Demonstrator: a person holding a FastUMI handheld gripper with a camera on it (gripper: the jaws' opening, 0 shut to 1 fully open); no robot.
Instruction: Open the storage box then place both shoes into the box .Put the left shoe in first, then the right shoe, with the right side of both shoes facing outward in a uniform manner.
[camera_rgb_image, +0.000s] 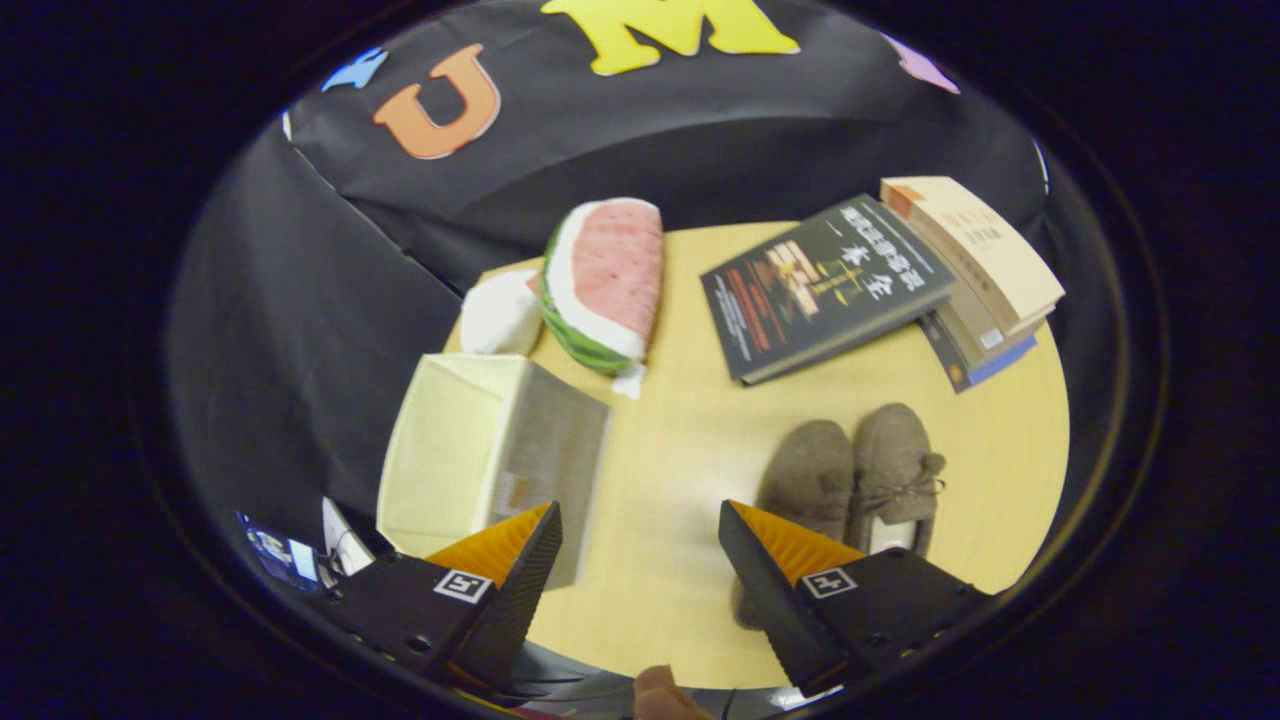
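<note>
The hand-held gripper (640, 530) hangs above the pale wooden counter (680, 450) with its two fingers spread wide apart and nothing between them but bare counter top. Just ahead of the left finger stands the storage box (490, 455), a cream fabric cube with its top open and its light inside showing; the finger's tip overlaps the box's near corner in the view, though contact cannot be judged. Beside and partly behind the right finger lie the two shoes, brown and fuzzy, side by side and touching: the left-hand shoe (808, 475) is partly covered by the finger, and the right-hand shoe (895, 470) shows a small bow. Beyond the box rests a watermelon-slice cushion (605, 285) with a white soft thing (500, 312) against it. Beyond the shoes a dark book (820, 285) leans on a stack of books (985, 270).
</note>
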